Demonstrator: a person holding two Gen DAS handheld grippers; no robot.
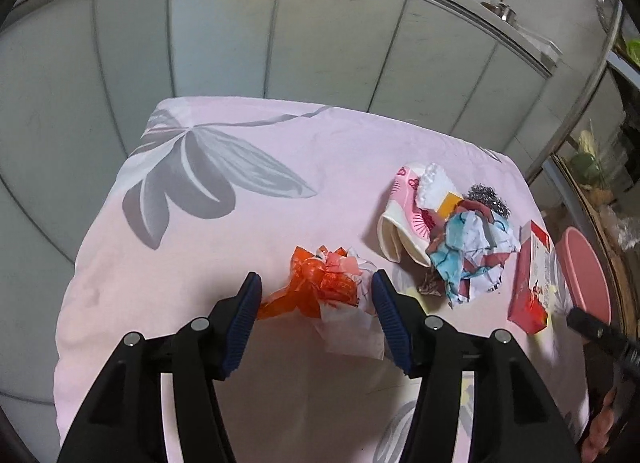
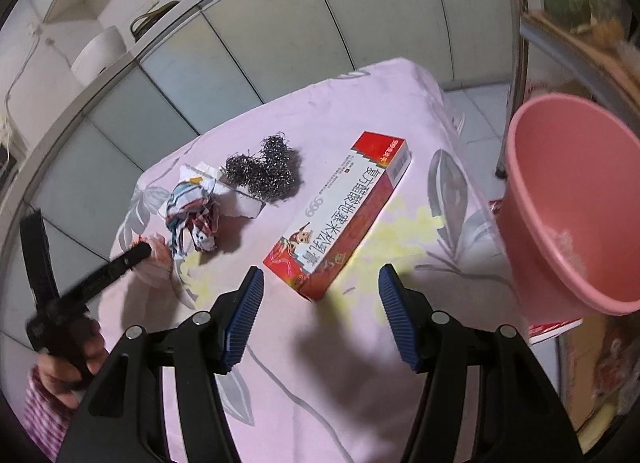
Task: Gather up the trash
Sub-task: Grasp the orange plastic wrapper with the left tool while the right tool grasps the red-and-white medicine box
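- My left gripper (image 1: 316,295) is spread wide, its blue ribbed pads on either side of the crumpled orange-and-white plastic wrapper (image 1: 324,287) on the pink floral tablecloth (image 1: 224,247); I can't tell whether the pads touch it yet.
- My right gripper (image 2: 320,287) is also spread and holds nothing, hovering just short of the red-and-white cardboard medicine box (image 2: 340,211).
- The pink plastic bucket (image 2: 568,207) sits off the table's right edge, so each piece must be carried across.
- Risks, as I judge them: the flimsy wrapper could slip from a shallow pinch, or the pads could snag the cloth and drag the nearby paper pile (image 1: 468,247) and steel wool scourers (image 2: 260,175).
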